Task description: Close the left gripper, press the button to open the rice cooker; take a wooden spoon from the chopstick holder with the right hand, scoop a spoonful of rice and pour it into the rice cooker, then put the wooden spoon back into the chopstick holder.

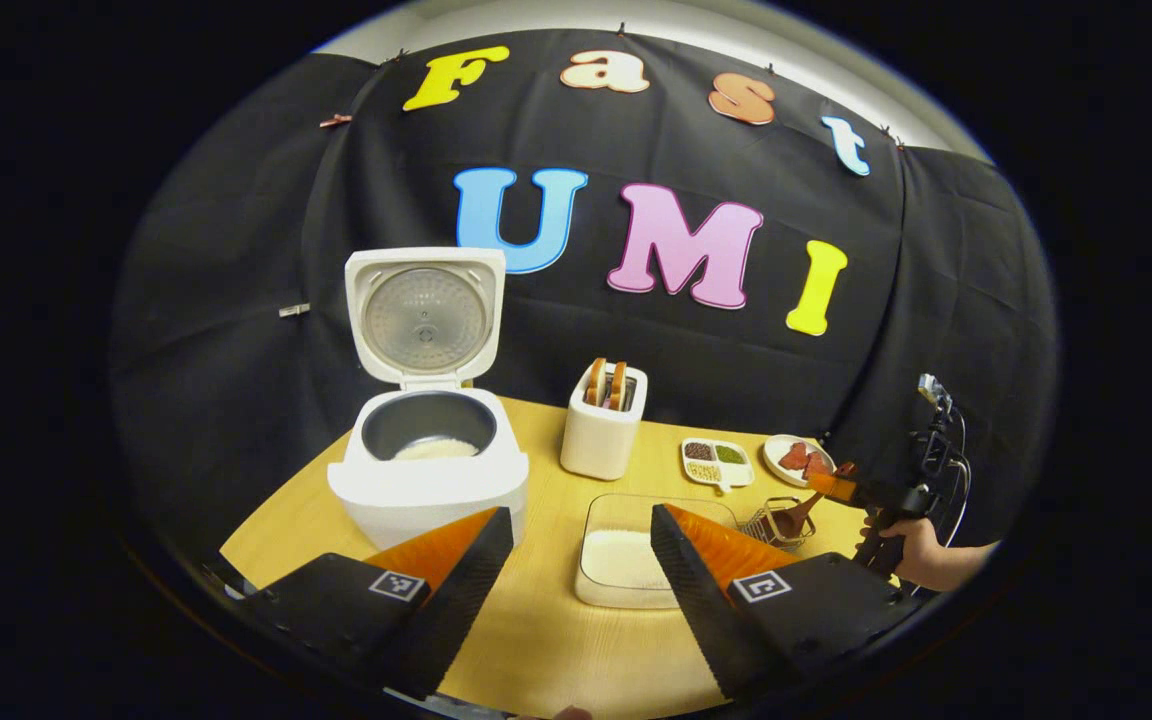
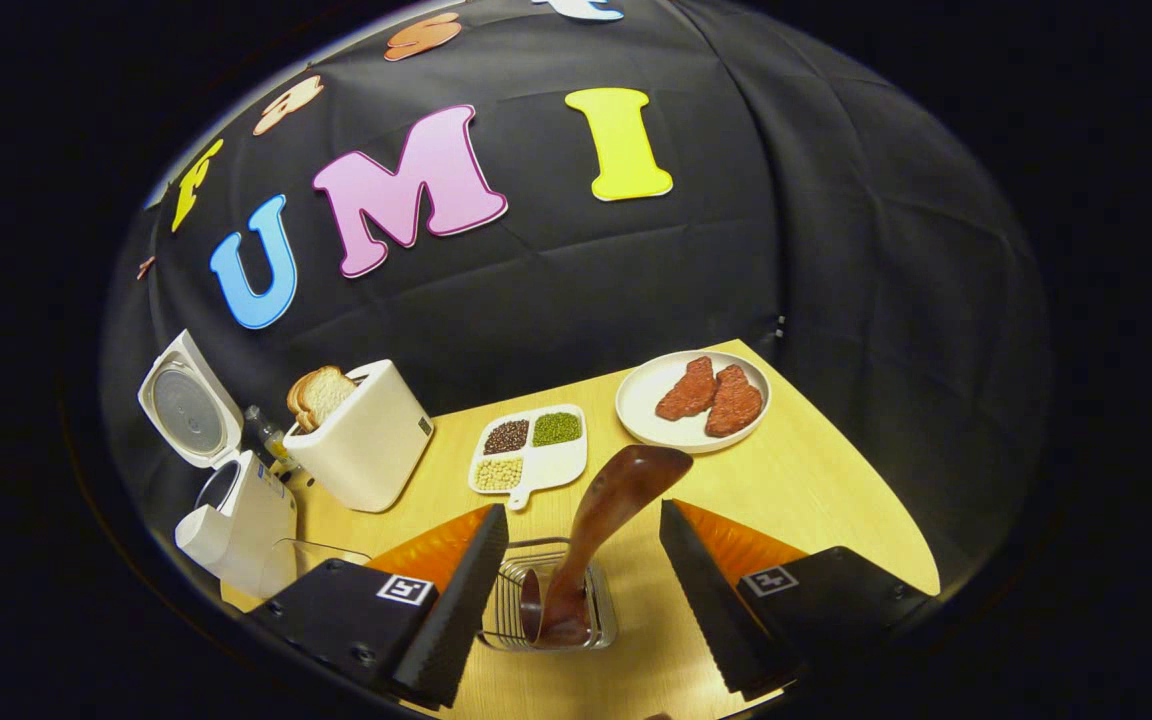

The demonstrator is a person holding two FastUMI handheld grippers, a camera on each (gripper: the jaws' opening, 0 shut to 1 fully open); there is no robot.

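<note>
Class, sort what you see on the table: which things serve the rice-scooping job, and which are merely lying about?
Job: rice cooker, wooden spoon, chopstick holder, rice container.
Lying about: toaster, divided dish of beans, plate of meat.

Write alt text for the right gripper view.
The right gripper, jaws open, straddles a wooden spoon standing in the wire chopstick holder on a wooden table. Beyond sit a toaster, grain dish, meat plate and open rice cooker.

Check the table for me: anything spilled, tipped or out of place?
Nothing stands out. The rice cooker stands open with rice in its pot, the rice container sits level, and the wooden spoon leans in the chopstick holder. I see no loose rice on the table.
</note>
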